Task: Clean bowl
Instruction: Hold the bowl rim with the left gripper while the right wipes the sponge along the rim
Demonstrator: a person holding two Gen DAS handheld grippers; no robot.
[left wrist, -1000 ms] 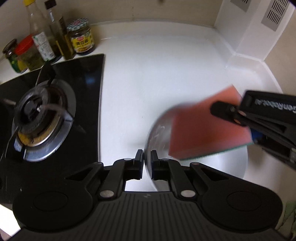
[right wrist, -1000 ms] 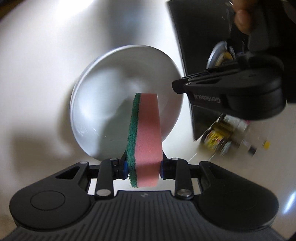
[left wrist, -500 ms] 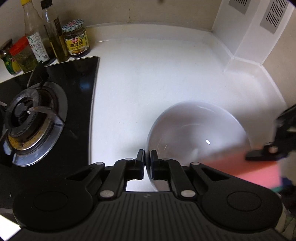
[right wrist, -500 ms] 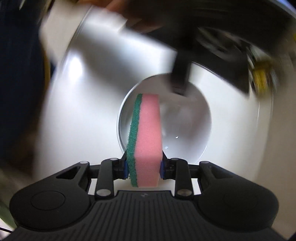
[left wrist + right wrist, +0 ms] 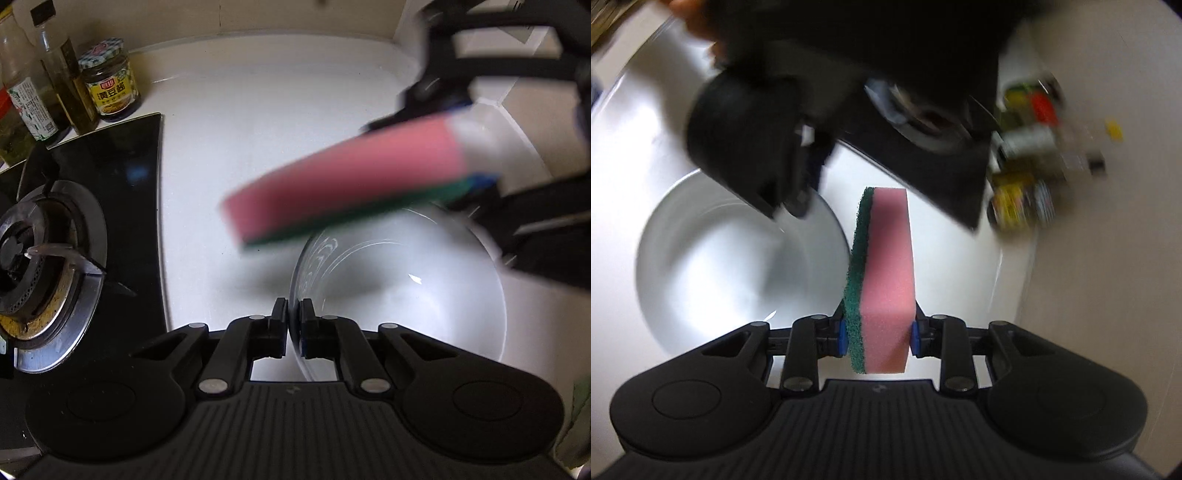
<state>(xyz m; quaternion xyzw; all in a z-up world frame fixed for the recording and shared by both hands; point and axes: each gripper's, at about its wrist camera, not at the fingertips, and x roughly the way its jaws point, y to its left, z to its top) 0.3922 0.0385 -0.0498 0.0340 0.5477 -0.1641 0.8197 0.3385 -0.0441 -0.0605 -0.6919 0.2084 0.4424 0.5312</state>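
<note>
Your left claw [image 5: 293,321] pinches the bowl [image 5: 399,291] rim, steadying it on the white worktop [image 5: 258,129] beside the hob, while your right claw [image 5: 876,334] clamps the sponge [image 5: 882,273] above the bowl's edge for scrubbing.

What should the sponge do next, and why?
Probably bring the sponge back over the bowl and down inside. The right gripper pinches it, but it hangs above the counter beside the rim, touching nothing. The left gripper clamps the bowl's rim, so the bowl looks ready for wiping.
</note>
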